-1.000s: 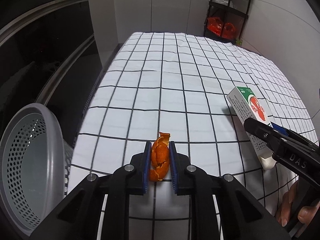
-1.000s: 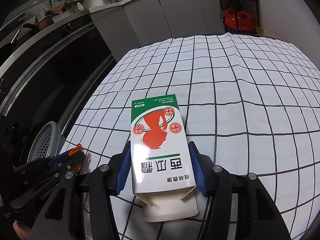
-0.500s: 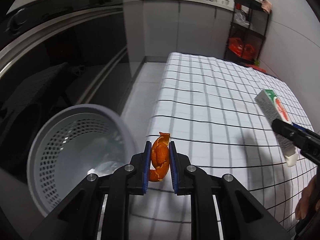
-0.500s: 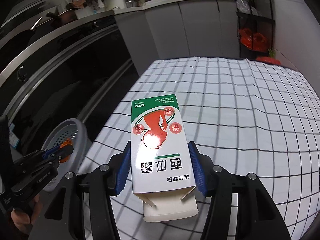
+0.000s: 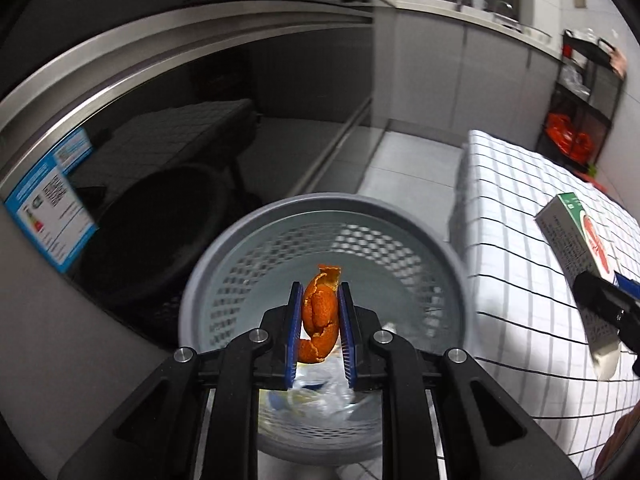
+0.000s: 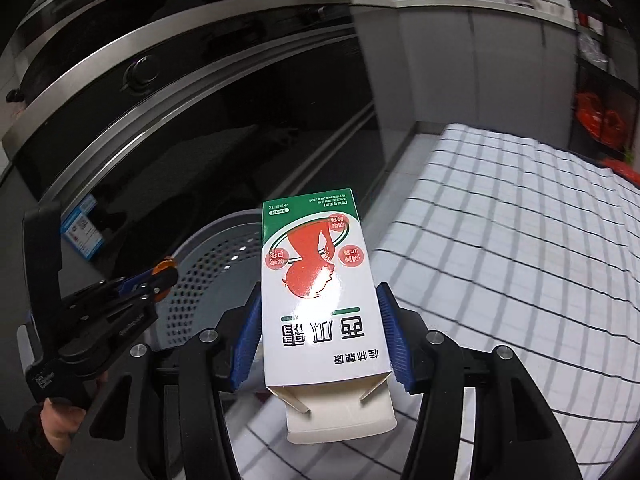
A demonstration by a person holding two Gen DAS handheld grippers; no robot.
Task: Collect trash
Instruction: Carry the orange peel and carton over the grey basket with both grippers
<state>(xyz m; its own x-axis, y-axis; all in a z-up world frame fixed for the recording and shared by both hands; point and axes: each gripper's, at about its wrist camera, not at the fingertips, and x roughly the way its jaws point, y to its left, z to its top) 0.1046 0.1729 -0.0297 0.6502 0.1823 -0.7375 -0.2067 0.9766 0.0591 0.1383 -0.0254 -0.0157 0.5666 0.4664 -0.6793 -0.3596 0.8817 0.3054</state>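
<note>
You are at the drop step: your left gripper [image 5: 319,316] hangs over the bin [image 5: 448,248] at 12 o'clock, fingers clamped on the orange peel [image 5: 319,312], while your right gripper [image 6: 320,336], fingers clamped on the carton [image 6: 316,280], has the bin at 10 o'clock, so next part each pair once it is above the opening.

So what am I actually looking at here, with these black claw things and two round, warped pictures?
No robot: a person holds a hand-operated pincer in each hand, each with a wide-angle camera looking along its fingers. The left camera shows the left gripper clamped on a piece of orange peel, held above a grey mesh bin with some litter already inside. The right camera shows the right gripper clamped on an empty carton, near the bin. Beside it stands a table under a checked cloth.
</note>
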